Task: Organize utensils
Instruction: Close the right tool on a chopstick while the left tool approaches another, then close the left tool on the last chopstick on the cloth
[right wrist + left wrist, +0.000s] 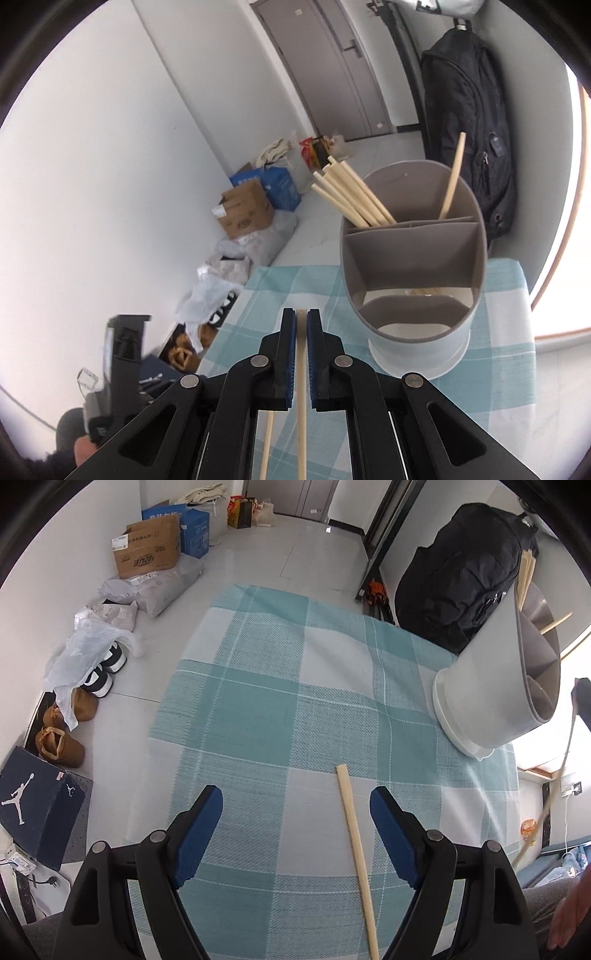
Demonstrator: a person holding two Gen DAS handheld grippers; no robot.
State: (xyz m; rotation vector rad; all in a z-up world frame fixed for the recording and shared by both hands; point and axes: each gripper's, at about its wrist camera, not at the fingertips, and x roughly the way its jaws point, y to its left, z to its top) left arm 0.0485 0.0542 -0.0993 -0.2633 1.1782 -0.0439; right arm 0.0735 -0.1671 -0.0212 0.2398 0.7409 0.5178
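A grey utensil holder (413,258) with divided compartments stands on the teal checked cloth (280,686); it also shows in the left wrist view (491,686). Several chopsticks (351,195) lean in its far left compartment and one (452,181) in its far right. My right gripper (301,321) is shut on a chopstick (301,406), held above the cloth just short of the holder. My left gripper (295,812) is open and empty over the cloth. A loose chopstick (356,860) lies on the cloth between its fingers, nearer the right finger; it also shows in the right wrist view (266,446).
A black backpack (461,568) hangs behind the holder. Cardboard boxes (147,550), plastic bags and shoes (99,672) sit on the floor left of the table. A dark shoe box (37,805) is at the left edge.
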